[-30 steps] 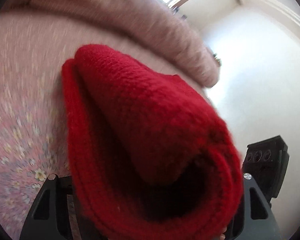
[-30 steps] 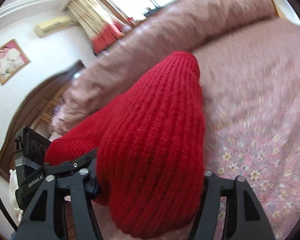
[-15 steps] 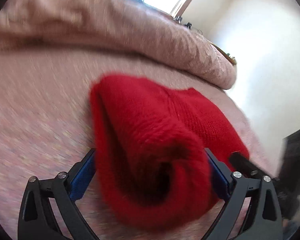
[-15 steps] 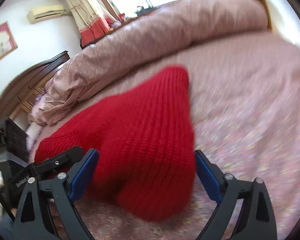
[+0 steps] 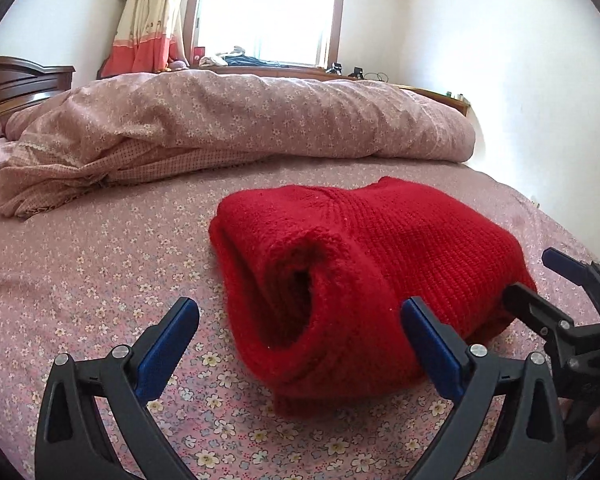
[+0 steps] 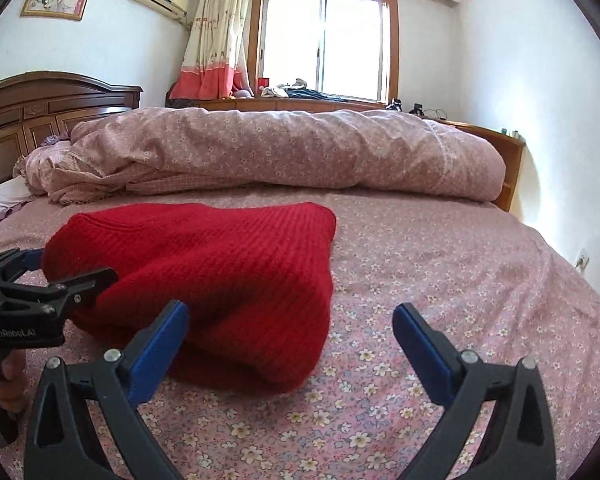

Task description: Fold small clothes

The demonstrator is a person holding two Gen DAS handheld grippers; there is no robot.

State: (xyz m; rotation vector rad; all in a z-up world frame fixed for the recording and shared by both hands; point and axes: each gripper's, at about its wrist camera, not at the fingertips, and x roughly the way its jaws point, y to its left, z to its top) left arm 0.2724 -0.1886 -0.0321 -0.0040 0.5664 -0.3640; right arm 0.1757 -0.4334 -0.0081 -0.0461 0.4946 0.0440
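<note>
Red knit sweater (image 5: pixel 380 272) sits folded on the floral bed sheet (image 5: pixel 80 260); left gripper (image 5: pixel 300 320) spread wide around its near end, right gripper (image 6: pixel 292 320) still opening, neither gripping

The red sweater (image 5: pixel 400 240) is a chunky rib knit, matt and fuzzy. Under it, the bed sheet (image 5: pixel 80 280) is smooth printed cloth, as is the crumpled quilt (image 5: pixel 260 116) at twelve o'clock. Each tool (image 5: pixel 300 316) has matt black plastic arms, blue pads (image 6: pixel 420 344) and shiny metal rivets. The headboard (image 6: pixel 40 108) is glossy dark wood
</note>
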